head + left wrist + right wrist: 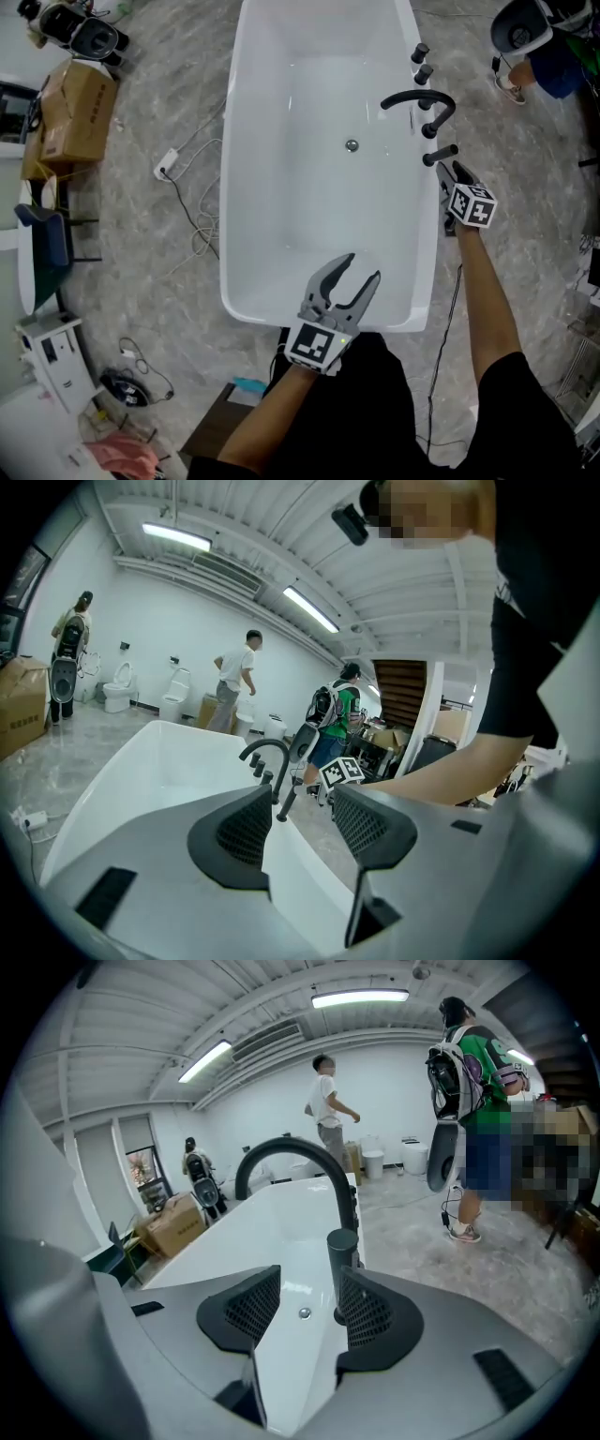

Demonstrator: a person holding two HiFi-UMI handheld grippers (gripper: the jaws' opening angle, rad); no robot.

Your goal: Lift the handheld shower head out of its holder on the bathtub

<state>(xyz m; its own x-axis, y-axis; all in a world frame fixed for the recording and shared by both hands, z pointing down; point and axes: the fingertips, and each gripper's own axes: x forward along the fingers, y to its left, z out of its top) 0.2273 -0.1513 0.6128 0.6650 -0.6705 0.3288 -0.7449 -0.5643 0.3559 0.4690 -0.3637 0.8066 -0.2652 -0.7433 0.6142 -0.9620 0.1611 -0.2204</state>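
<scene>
1. The handheld shower head [342, 1265] stands upright as a dark, smooth cylinder on the rim of the bathtub [427, 246], just beside the curved faucet spout [291, 1152]. Its holder is mostly hidden behind a jaw.
2. The right gripper [309, 1309] has its jaws spread wide. The cylinder stands between them, close to the right pad but not pinched.
3. The left gripper [361, 269] hovers over the tub's near end, jaws apart and empty.
4. The handle looks rigid, probably metal, fairly light yet slick. A hose likely drags from below.
5. The best hold, I judge, is squarely across the cylinder's upper part, followed by a pull straight up along its axis.
</scene>
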